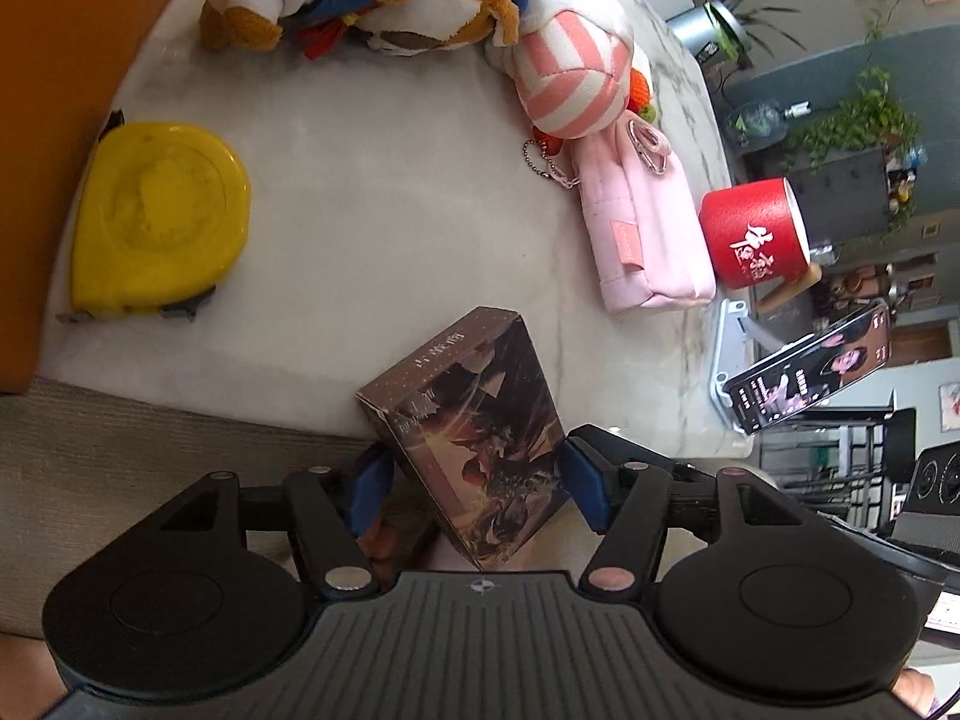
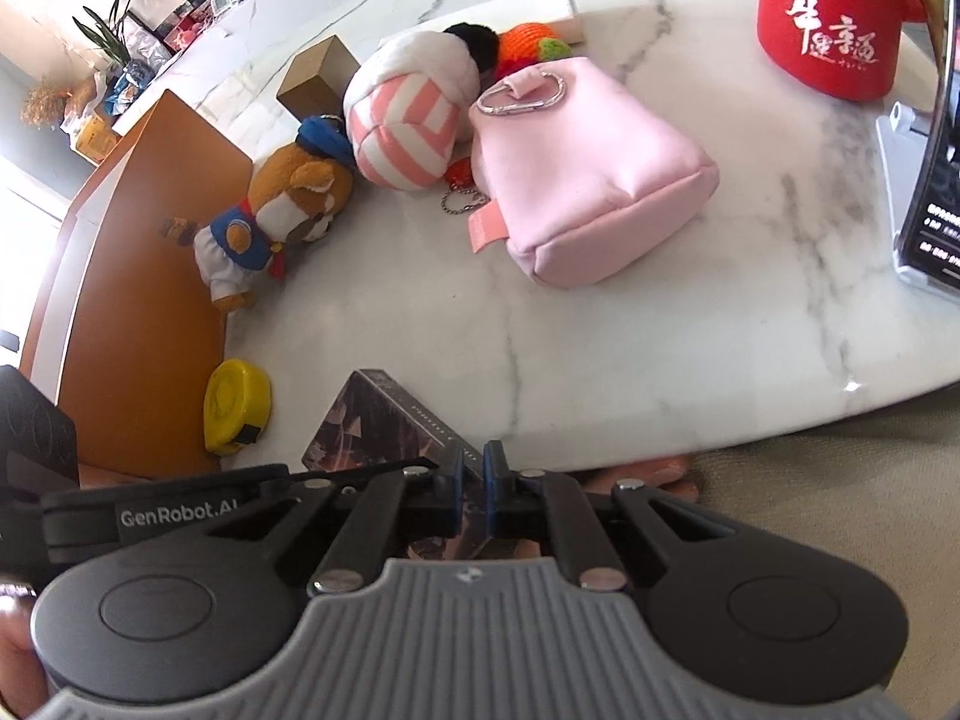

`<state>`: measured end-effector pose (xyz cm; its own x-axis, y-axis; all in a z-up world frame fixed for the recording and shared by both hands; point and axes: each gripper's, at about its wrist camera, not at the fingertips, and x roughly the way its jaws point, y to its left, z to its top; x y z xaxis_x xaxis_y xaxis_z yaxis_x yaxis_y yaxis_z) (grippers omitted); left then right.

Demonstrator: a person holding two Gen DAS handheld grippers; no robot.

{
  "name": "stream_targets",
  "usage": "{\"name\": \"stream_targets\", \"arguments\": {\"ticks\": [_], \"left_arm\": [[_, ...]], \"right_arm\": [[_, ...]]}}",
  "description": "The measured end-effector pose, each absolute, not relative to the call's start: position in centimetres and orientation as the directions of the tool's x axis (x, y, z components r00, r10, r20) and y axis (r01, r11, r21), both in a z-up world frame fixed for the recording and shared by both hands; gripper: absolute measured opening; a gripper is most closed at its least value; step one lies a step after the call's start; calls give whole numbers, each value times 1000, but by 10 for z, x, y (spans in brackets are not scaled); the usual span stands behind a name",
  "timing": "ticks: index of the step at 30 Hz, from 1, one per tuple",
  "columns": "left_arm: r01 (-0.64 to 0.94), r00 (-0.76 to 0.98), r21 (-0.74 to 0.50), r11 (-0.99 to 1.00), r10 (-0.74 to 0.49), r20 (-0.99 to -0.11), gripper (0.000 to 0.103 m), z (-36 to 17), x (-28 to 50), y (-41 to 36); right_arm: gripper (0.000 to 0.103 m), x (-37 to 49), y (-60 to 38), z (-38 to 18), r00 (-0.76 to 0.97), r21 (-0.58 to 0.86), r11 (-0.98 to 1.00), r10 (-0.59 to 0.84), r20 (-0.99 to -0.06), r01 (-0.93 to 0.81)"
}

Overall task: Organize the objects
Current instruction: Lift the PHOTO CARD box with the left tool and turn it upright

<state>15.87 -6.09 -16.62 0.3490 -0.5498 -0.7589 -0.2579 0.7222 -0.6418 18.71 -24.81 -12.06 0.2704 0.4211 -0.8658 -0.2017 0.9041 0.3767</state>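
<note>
White marbled bench (image 2: 690, 312); plants beyond. Past card box (image 1: 474, 432): pink pouch (image 1: 642, 222), red mug (image 1: 753, 234). Left claw (image 1: 474, 483) pinching box; right claw (image 2: 474, 474) nearly pressed together.

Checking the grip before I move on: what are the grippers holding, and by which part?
The left gripper clamps the card box across its two long sides; the right gripper pinches one thin edge of it.

The card box's (image 2: 384, 420) near end is hidden behind the right gripper (image 2: 474, 480), the phone (image 2: 936, 180) is cut off at three o'clock, and the red mug's (image 2: 828, 30) rim runs past twelve o'clock.
</note>
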Motion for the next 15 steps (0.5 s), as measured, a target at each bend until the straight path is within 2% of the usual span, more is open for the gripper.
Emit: {"name": "stream_targets", "arguments": {"ticks": [2, 3, 4, 7, 9, 10, 11, 12, 13, 15], "left_arm": [[-263, 355, -646, 717, -550, -756, 72, -167, 158, -61], [-266, 357, -645, 717, -548, -756, 68, -167, 157, -61], [-272, 352, -632, 726, -536, -767, 62, -166, 157, -61], [-257, 363, -633, 730, -534, -764, 51, -161, 154, -60], [-213, 415, -628, 749, -512, -752, 36, -148, 153, -60], [-187, 441, -624, 759, -503, -743, 30, -139, 153, -60], [-162, 463, -627, 762, -502, -730, 29, -131, 153, -60], [-130, 475, -630, 766, -509, -717, 29, -123, 156, -62], [-104, 478, -624, 775, -511, -714, 27, -117, 159, -66], [-50, 467, -607, 793, -519, -716, 12, -111, 166, -78]], "right_arm": [[8, 187, -249, -120, 274, 375, 906, 417, -867, -195], [8, 187, -250, -120, 273, 375, 907, 417, -867, -194], [8, 187, -250, -120, 273, 376, 906, 418, -866, -192], [11, 187, -250, -120, 281, 368, 909, 411, -867, -196], [11, 187, -250, -119, 290, 362, 910, 408, -866, -199], [10, 187, -251, -119, 290, 369, 908, 414, -863, -196], [8, 188, -252, -119, 286, 382, 904, 424, -859, -193], [1, 188, -252, -119, 278, 392, 900, 432, -858, -191], [0, 188, -251, -121, 274, 388, 902, 427, -862, -188], [0, 189, -249, -129, 245, 399, 899, 434, -867, -178]]}}
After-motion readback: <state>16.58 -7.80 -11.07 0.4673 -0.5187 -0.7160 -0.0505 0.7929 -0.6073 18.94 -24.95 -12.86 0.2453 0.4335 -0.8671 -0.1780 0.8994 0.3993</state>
